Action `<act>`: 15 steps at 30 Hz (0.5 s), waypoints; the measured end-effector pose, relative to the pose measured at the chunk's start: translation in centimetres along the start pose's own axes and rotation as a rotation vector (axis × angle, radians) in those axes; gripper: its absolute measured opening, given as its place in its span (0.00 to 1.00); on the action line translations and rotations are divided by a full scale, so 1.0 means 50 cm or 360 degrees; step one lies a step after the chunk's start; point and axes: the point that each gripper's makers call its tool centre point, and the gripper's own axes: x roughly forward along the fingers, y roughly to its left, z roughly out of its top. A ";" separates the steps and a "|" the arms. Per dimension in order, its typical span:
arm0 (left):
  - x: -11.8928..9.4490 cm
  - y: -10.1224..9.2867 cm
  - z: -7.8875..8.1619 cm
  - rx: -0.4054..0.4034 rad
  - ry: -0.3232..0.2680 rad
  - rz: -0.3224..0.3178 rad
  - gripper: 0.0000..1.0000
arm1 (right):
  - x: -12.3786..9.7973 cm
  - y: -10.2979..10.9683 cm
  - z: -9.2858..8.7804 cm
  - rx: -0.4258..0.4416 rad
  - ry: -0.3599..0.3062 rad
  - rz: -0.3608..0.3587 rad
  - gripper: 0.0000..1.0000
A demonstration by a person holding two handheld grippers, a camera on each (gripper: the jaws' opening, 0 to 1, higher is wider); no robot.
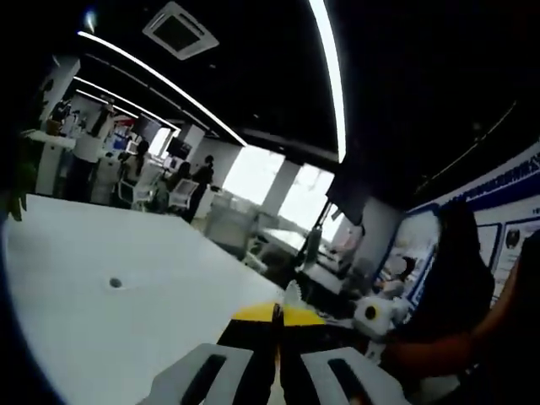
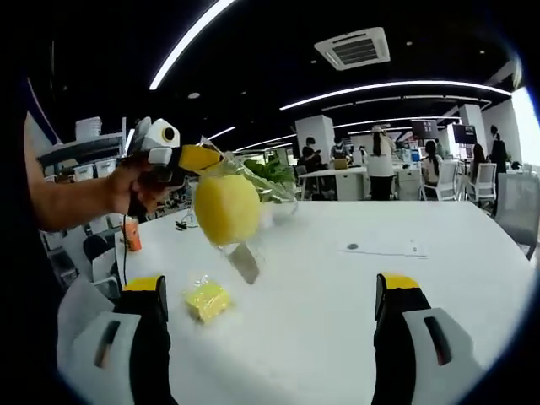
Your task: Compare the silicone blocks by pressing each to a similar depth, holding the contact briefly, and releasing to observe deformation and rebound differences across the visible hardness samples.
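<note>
A round yellow silicone block (image 2: 226,208) in a clear plastic bag hangs above the white table (image 2: 337,312), tilted. My left gripper (image 2: 207,157), held by a hand (image 2: 131,187), is shut on the top of that bag. In the left gripper view the yellow-tipped jaws (image 1: 277,314) are pressed together, with a bit of clear plastic (image 1: 292,292) poking out past them. A smaller yellow block (image 2: 207,300) in a wrapper lies on the table just right of my right gripper's left jaw. My right gripper (image 2: 272,291) is wide open and holds nothing.
A small round hole (image 2: 352,246) sits in the tabletop beside a flat sheet (image 2: 390,248). An orange object (image 2: 132,236) stands near the table's left edge and a plant (image 2: 274,173) at its far side. People and chairs (image 2: 439,177) fill the office behind.
</note>
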 end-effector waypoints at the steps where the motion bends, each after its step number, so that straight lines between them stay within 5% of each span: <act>1: 0.000 -0.001 0.000 -0.0002 -0.0001 0.0000 0.00 | 0.004 -0.001 0.003 0.0007 -0.0006 0.0022 0.96; 15: -0.008 -0.035 0.015 -0.0060 -0.0024 -0.0057 0.00 | 0.064 0.049 0.078 0.0017 -0.0153 0.0422 0.90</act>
